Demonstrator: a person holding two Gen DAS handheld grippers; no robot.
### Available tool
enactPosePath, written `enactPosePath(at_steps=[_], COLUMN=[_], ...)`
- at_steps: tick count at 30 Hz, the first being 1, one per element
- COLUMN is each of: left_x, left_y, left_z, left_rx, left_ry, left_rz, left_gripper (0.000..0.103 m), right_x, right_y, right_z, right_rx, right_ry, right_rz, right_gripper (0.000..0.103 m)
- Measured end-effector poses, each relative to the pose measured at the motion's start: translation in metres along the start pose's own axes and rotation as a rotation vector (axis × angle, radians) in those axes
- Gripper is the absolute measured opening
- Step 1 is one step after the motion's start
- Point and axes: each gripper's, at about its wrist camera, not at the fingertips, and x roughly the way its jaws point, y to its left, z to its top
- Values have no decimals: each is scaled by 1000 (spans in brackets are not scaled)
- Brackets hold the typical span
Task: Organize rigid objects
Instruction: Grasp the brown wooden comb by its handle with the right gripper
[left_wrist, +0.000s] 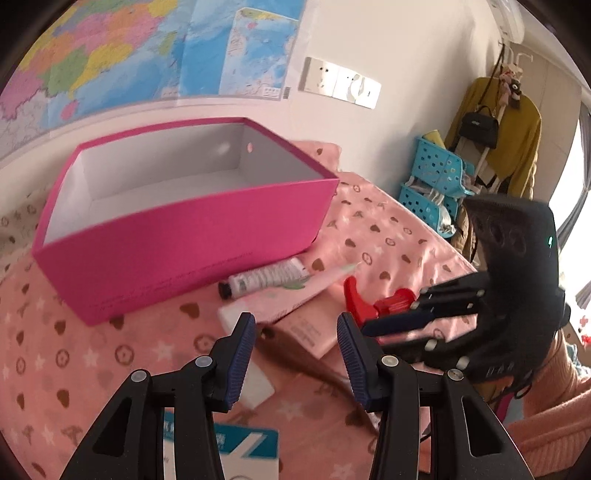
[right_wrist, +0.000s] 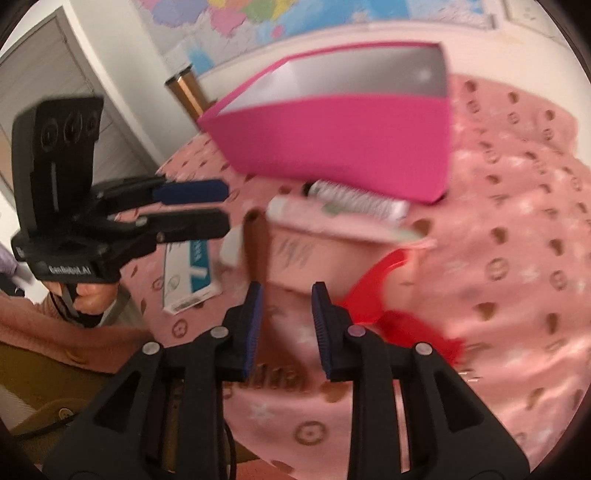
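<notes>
**Loose toiletries before an empty pink box: handling and grip sites**

Upper left to centre of the left wrist view: pink box (left_wrist: 177, 236), open-topped, nothing inside, resting on the pink blanket (left_wrist: 74, 350). Lower left: white-and-blue carton (left_wrist: 236, 446), probably light and stiff; best pinched across its flat faces. Centre, just below the box wall: printed tube (left_wrist: 266, 278) lying touching the pink tube (left_wrist: 295, 295); both likely light and yielding, so firmer hold near the cap or shoulder. Lower centre: left gripper (left_wrist: 297, 354), jaws parted, nothing between them. Right of centre: red trigger sprayer (left_wrist: 373, 299), hard, smooth plastic; neck the probable grip site. Right wrist view, lower centre: right gripper (right_wrist: 287, 328), jaws released, empty, above the blanket
</notes>
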Motion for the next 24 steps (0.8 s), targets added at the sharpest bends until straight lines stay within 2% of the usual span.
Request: enactPosePath(at_steps=[3, 9, 14, 16, 17, 24], left_x=[-4, -6, -6, -6, -6, -2], left_y=[5, 14, 17, 16, 15, 10], left_z=[-6, -18, -23, -24, -25, -31], left_rx=[-20, -55, -59, -57, -56, -52], left_ry=[2, 16, 24, 26, 26, 49], left_rz=[11, 27, 22, 17, 13, -54], left_gripper=[47, 47, 47, 47, 47, 47], right_x=[20, 47, 51, 51, 50, 33], right_y=[10, 21, 21, 21, 21, 19], right_z=[-1, 0, 2, 3, 1, 2], right_rx=[-16, -37, -39, -37, -35, -10], right_ry=[40, 92, 88, 79, 78, 38], right_rz=[20, 5, 7, 4, 3, 12], right_gripper=[29, 29, 29, 17, 15, 15])
